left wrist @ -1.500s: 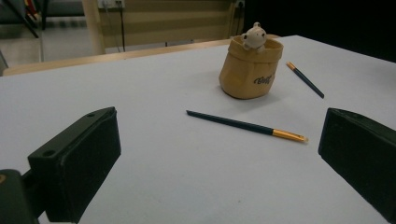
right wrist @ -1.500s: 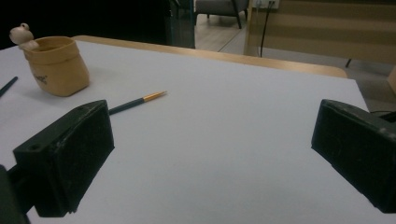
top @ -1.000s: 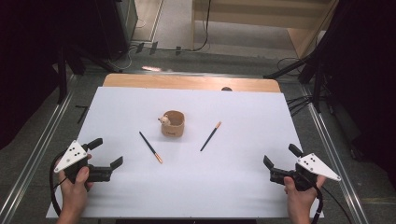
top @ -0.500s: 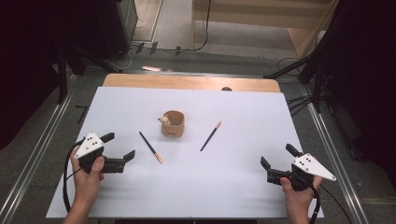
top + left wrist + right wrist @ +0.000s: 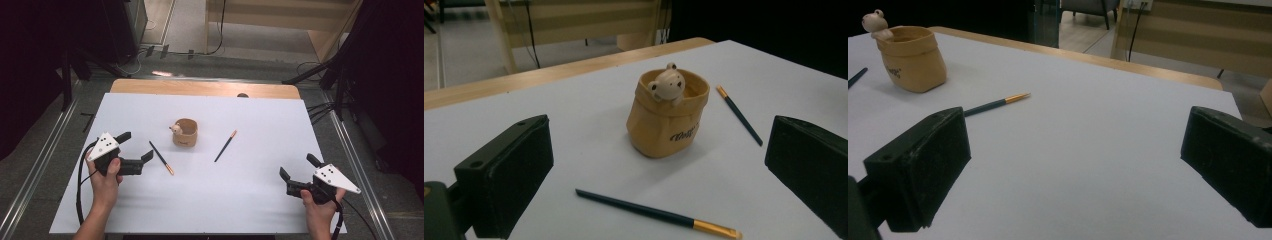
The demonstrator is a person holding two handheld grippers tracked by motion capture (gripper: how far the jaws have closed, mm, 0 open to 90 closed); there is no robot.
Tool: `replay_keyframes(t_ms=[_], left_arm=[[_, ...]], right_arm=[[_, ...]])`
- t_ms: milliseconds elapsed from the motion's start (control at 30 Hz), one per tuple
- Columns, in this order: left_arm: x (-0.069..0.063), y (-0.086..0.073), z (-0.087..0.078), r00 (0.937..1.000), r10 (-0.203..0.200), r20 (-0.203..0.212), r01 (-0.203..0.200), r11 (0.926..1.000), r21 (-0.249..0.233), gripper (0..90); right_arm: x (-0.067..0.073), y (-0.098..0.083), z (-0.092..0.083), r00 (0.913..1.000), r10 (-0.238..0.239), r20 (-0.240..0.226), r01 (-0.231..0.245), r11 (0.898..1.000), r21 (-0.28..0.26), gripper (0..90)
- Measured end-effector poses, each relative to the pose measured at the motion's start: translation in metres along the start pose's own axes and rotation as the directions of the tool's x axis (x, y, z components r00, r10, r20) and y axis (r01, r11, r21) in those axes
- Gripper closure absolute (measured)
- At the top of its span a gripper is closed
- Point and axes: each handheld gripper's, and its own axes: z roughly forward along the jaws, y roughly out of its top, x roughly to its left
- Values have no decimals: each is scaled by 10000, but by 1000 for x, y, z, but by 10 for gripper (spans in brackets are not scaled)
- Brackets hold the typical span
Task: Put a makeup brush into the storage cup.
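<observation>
A tan cup [image 5: 185,132] [image 5: 667,115] [image 5: 911,57] with a small bear figure on its rim stands mid-table. Two dark sticks with gold tips lie on the white sheet: one [image 5: 161,157] [image 5: 657,214] left of the cup, the other [image 5: 226,145] [image 5: 739,114] [image 5: 993,105] to its right. My left gripper [image 5: 135,146] is open, just left of the near stick, with nothing between its jaws. At the table's front right, my right gripper [image 5: 298,169] is open and empty, well short of the other stick.
The white sheet [image 5: 210,200] covers a wooden table whose far edge [image 5: 200,88] shows bare. Metal rails [image 5: 35,170] run along both sides on the floor. Cables and stand legs [image 5: 320,80] lie beyond the far right corner.
My left gripper has moved forward and to the right, up to the near stick. My right gripper has shifted slightly left. Cup and sticks have not moved.
</observation>
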Motion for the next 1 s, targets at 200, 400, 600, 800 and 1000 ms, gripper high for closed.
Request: replay_keyframes(t_ms=[200, 400, 600, 800, 1000], left_arm=[[0, 6, 12, 10000, 3, -13, -3, 9997, -253, 0], [4, 13, 25, 9985, -289, -468, 293, 9995, 83, 0], [6, 23, 41, 9957, -311, -873, 416, 9917, 1213, 0], [7, 27, 61, 9939, -473, -996, 772, 9437, 3218, 0], [6, 21, 76, 9883, -777, -1311, 1328, 8616, 4899, 0]], right_arm=[[1, 0, 1, 10000, -63, -40, 63, 10000, 7, 0], [1, 1, -1, 9998, -49, -200, 45, 9998, -201, 0], [0, 1, 0, 9999, -48, -164, 46, 9999, -130, 0], [1, 0, 1, 9999, -76, -128, 75, 9999, -72, 0], [1, 0, 2, 9999, -124, -115, 124, 9999, -12, 0]])
